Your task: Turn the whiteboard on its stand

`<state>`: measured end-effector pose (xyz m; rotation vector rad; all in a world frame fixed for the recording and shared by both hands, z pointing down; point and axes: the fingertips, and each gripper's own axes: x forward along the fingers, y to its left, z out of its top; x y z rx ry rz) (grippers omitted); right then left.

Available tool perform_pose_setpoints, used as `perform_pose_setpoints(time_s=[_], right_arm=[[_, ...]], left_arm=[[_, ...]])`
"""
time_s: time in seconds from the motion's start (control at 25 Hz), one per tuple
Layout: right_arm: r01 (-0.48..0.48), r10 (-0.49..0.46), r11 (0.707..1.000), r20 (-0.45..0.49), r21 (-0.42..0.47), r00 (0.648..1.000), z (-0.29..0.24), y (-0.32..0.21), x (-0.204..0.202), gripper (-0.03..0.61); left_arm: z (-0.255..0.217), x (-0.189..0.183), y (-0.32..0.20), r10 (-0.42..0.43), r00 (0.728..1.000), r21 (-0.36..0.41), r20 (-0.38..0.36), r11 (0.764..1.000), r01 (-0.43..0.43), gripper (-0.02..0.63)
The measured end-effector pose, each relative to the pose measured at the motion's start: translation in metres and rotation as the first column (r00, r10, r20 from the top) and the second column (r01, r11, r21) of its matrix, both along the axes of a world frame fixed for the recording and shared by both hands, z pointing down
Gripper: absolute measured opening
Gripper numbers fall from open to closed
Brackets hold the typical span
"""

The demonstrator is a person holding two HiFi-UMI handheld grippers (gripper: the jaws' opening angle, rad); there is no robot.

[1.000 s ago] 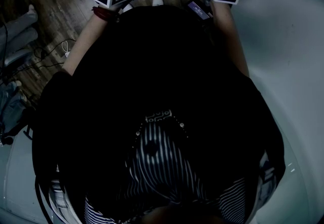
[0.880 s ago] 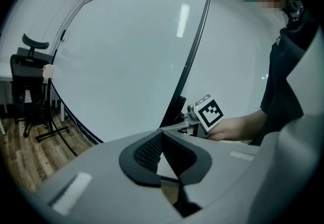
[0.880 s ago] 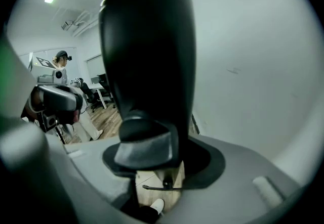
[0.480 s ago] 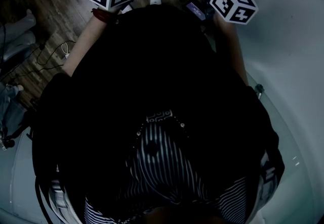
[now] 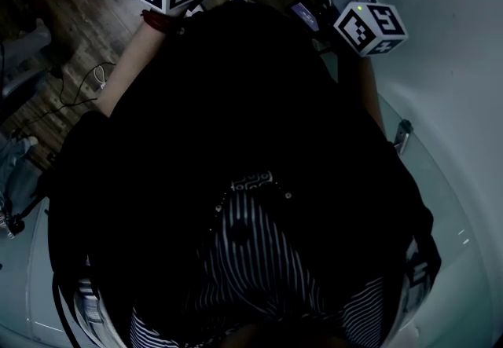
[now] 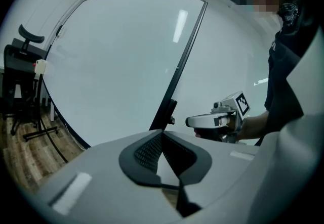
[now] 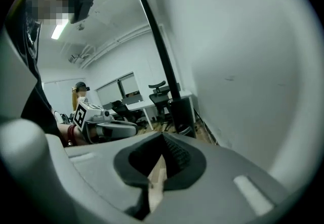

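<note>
Your left gripper (image 6: 162, 135) and right gripper (image 7: 162, 137), both closed and empty, face the large white black-framed whiteboard (image 6: 116, 66); a black office chair (image 6: 20, 74) stands beyond it.

Bare forearms reach forward, the left gripper (image 6: 162, 134) and the right gripper (image 7: 163, 137) held out side by side. Both sets of jaws are closed, tips meeting (each gripper appears in the other's camera).

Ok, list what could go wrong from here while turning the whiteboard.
Both tools are shut on nothing, so the left tool and right tool can only push the whiteboard and may slip off its frame. The turning board could swing into the office chair beyond it. The cables on the floor could snag feet.
</note>
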<state>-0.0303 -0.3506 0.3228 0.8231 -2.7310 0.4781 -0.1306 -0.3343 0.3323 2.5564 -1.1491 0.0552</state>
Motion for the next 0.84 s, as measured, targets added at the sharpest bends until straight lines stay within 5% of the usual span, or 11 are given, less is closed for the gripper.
perform_pose_setpoints(time_s=[0.48, 0.84], right_arm=[[0.089, -0.092, 0.995, 0.048, 0.054, 0.995, -0.015, -0.037, -0.010, 0.002], [0.052, -0.054, 0.998, 0.106, 0.024, 0.993, -0.016, -0.014, -0.008, 0.002]], left_arm=[[-0.014, 0.001, -0.023, 0.017, 1.000, 0.049, 0.018, 0.999, -0.018, 0.002], [-0.017, 0.000, -0.004, 0.038, 0.999, 0.059, 0.036, 0.997, -0.040, 0.002]])
